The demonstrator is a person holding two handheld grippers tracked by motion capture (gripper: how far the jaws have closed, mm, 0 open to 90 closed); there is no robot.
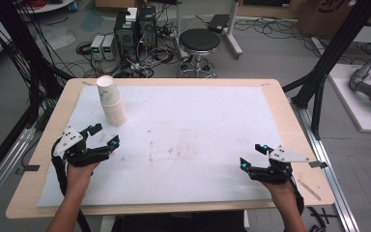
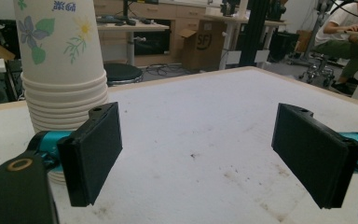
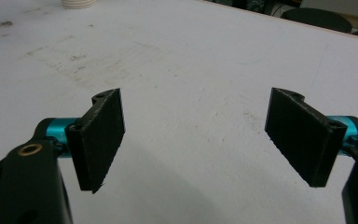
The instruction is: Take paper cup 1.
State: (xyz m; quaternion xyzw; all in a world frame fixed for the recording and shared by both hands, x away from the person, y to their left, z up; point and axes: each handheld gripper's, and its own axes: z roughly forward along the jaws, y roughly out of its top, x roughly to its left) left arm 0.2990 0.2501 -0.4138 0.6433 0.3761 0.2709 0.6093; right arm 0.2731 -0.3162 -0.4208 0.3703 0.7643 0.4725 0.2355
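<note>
Paper cups (image 1: pixel 111 100), nested upside down in one stack, stand at the table's (image 1: pixel 280 111) far left as we hold both grippers wide open.

Our left gripper (image 1: pixel 104 136) sits near the stack, jaws spread and empty; our right gripper (image 1: pixel 254 155) rests well apart at the near right, jaws likewise parted over the bare white sheet (image 1: pixel 198 140).

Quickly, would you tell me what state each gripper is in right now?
Left gripper: open, holding nothing, beside the stack of paper cups.
Right gripper: open, holding nothing.
</note>
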